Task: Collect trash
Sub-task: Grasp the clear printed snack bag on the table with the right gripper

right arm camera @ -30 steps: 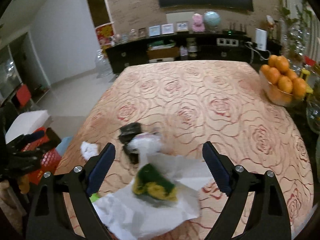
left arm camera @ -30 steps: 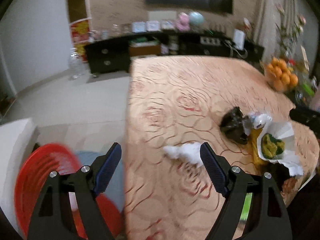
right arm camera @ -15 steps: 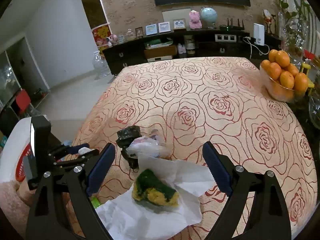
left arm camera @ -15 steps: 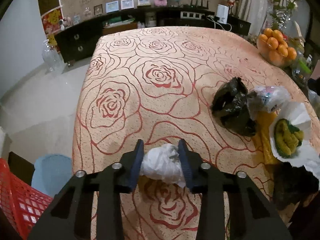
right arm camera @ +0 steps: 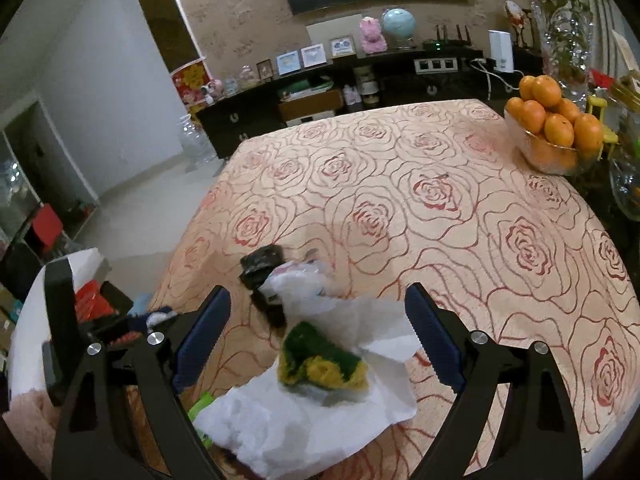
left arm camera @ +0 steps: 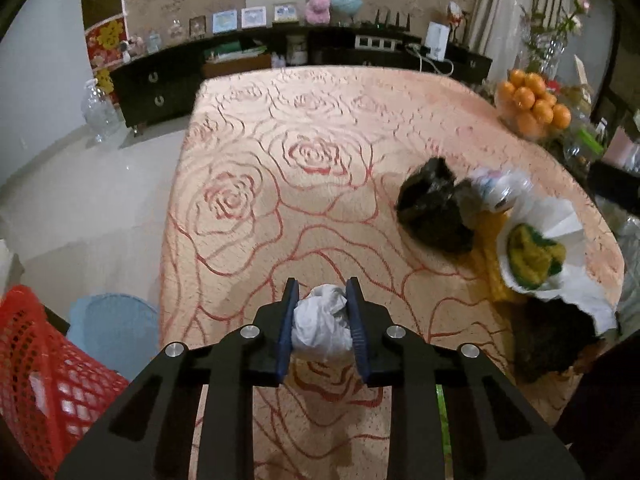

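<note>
Left gripper (left arm camera: 322, 320), wide apart a second ago, now clamps the crumpled white tissue (left arm camera: 320, 326); red basket (left arm camera: 44, 364) waits at eight o'clock. Right gripper (right arm camera: 318, 334) hovers, fingers apart.

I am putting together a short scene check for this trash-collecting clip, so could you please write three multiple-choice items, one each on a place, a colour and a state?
1. Where is the crumpled white tissue?
A. Between the fingers of the left tool
B. In the bowl of oranges
C. On the floor

2. What colour is the mesh basket beside the table?
A. Green
B. Red
C. Black

3. How is the right tool set?
A. Shut on the sponge
B. Shut on the black bag
C. Open, holding nothing

Answers:
1 A, the left wrist view shows both blue pads pressed against the wad.
2 B, its lattice wall is bright red at the lower left of that view.
3 C, its fingers stand wide apart above the green and yellow sponge on white paper.
</note>
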Motion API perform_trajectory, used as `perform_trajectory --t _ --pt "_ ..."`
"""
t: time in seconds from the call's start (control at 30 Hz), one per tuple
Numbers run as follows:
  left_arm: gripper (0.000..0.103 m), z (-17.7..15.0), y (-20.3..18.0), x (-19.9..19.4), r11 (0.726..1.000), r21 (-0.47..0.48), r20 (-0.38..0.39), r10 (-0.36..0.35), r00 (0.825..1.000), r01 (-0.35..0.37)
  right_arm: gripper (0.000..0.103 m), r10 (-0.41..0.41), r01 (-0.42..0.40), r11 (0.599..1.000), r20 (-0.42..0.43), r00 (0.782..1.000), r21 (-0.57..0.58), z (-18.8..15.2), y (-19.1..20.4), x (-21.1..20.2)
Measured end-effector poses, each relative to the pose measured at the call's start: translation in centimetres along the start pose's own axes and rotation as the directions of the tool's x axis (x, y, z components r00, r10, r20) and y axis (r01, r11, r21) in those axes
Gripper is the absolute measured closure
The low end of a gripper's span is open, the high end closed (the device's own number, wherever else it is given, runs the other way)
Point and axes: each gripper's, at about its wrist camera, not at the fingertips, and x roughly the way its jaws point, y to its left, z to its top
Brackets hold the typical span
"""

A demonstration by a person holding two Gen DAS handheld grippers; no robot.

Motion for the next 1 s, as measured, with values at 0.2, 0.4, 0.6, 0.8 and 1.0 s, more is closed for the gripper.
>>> perform_trajectory --t 0.2,0.4,0.6,0.8,1.0 --pt "0.079 1.3 0.8 -3.9 0.999 -0.031 0.097 0.041 0.994 -0.038 0.013 -0.006 0.005 0.999 -0.040 0.999 -0.046 -0.5 0.5 0.8" --pt "0.079 2.7 1.1 -8.0 0.995 -0.060 0.216 0.088 0.973 -0.076 0.007 -0.048 0.050 0.996 0.032 0.998 -0.079 0.2 0.0 0.1" --pt "0.079 3.0 1.6 -10.7 0.990 -0.111 0.272 0.120 0.955 -0.093 0.007 0.005 -0.005 0.997 0.006 1.000 -0.082 3.2 0.1 0.3" --pt "0.079 1.8 1.9 -11.2 0.984 -0.126 0.278 0.159 0.947 -0.128 0.007 0.038 -0.055 0.978 -0.089 0.995 -0.202 6.0 2.9 4.1" --pt "0.079 1.6 3.2 -9.6 0.979 -0.129 0.234 0.187 0.954 -0.160 0.021 0.014 -0.064 0.971 -0.216 0.976 -0.228 4.4 3.9 8.4"
